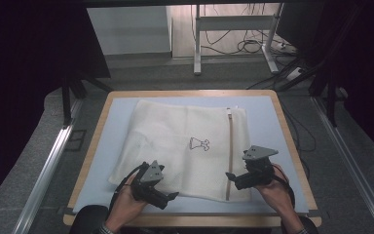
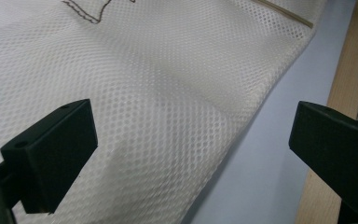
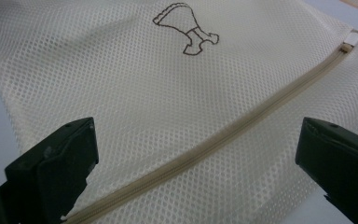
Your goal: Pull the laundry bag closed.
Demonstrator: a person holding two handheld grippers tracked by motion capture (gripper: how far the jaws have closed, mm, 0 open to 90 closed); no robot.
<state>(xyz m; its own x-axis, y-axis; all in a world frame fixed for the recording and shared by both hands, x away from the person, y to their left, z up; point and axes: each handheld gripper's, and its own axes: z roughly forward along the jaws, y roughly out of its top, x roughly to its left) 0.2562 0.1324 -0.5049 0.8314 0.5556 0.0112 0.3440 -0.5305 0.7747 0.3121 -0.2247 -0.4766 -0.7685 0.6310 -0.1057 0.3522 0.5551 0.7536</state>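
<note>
Mesh laundry bag is lying flat on a pale blue mat that is covering a wooden table, with a tan zipper running along the bag's right side and a small dark outline drawing sitting near its middle. The person is holding the left gripper over the bag's near left corner; in the left gripper view its jaws are standing wide apart, one above the mesh and the other above the mat beside the bag's edge, gripping nothing. The right gripper is hovering at the near end of the zipper, pointing toward the left. In the right gripper view its jaws are also spread wide, framing the zipper as it is running diagonally between them toward the white pull tab, with the drawing lying beyond.
</note>
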